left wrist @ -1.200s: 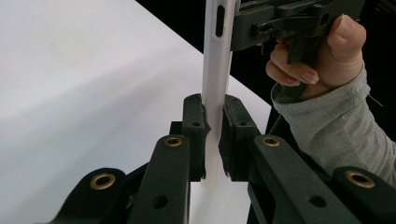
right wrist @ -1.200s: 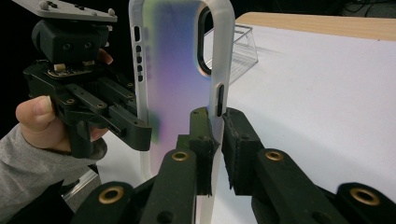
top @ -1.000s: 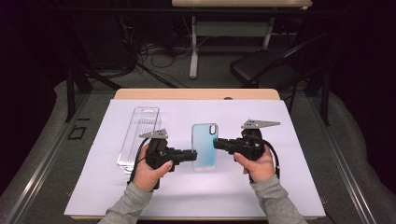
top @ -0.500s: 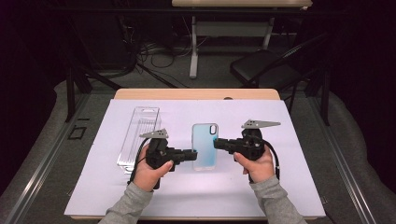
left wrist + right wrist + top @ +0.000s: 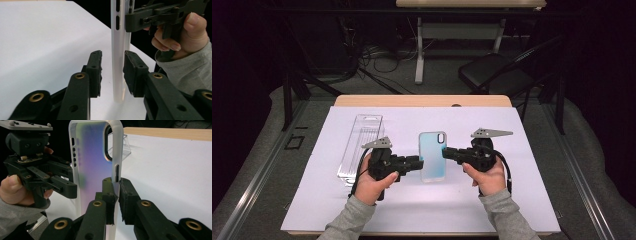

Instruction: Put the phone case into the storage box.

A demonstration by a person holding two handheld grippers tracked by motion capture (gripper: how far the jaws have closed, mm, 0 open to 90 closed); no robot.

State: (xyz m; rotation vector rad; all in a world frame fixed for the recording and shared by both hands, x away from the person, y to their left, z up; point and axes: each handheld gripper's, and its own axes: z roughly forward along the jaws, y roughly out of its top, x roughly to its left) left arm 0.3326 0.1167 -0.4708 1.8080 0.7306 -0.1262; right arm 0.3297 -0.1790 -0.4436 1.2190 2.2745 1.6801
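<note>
Right now your right gripper is clamped on one long edge of the phone case, an iridescent blue-to-pink shell with a pale frame and a dark oval camera cutout. In the right gripper view the two black pads pinch the case's rim just below a side slot, and the case stands up between the jaws with its coloured back turned toward the camera. From the high view the case sits over the white mat near the middle of the table, between your two hands, its camera cutout at the far end.

Your left gripper reaches the case's opposite long edge. Its jaws have just been opening: in the left gripper view the pads stand a little apart on either side of the case's thin white edge, with a clear gap on each side, so they straddle the edge without pressing it. Beyond it, that view shows your right hand holding its gripper shut on the case higher up.

To the left of your left hand a clear plastic package lies flat on the mat, lengthwise away from you, just beside the gripper and apart from the case.
</note>
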